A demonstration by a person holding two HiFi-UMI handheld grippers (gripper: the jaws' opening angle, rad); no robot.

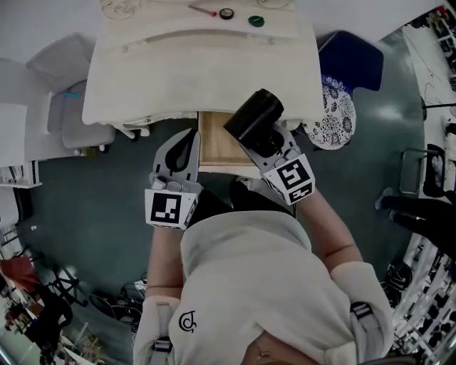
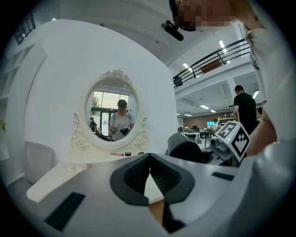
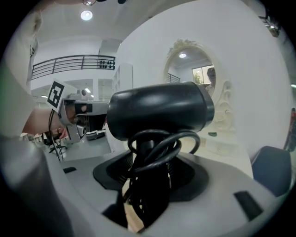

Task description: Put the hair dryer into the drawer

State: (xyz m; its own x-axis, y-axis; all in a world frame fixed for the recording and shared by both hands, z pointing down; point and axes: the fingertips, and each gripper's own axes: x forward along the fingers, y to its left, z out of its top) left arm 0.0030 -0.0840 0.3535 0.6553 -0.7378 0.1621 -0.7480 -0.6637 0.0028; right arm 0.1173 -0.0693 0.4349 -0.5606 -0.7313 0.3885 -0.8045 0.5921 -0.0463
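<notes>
A black hair dryer (image 1: 253, 117) with its cord wound round the handle is held just above the open wooden drawer (image 1: 217, 150) under the white vanity table (image 1: 199, 71). My right gripper (image 1: 269, 141) is shut on the dryer's handle. In the right gripper view the dryer's barrel (image 3: 162, 109) lies crosswise above that gripper (image 3: 148, 171). My left gripper (image 1: 187, 146) is at the drawer's left side, shut with nothing between its jaws; in the left gripper view its tips (image 2: 149, 159) meet. The drawer's inside is mostly hidden by the grippers.
On the tabletop lie a red stick (image 1: 201, 10), a small black round thing (image 1: 226, 13) and a green one (image 1: 256, 21). An oval mirror (image 2: 113, 109) stands behind them. A patterned cushion (image 1: 335, 114) sits on a blue seat at the right, and a grey seat (image 1: 71, 114) stands at the left.
</notes>
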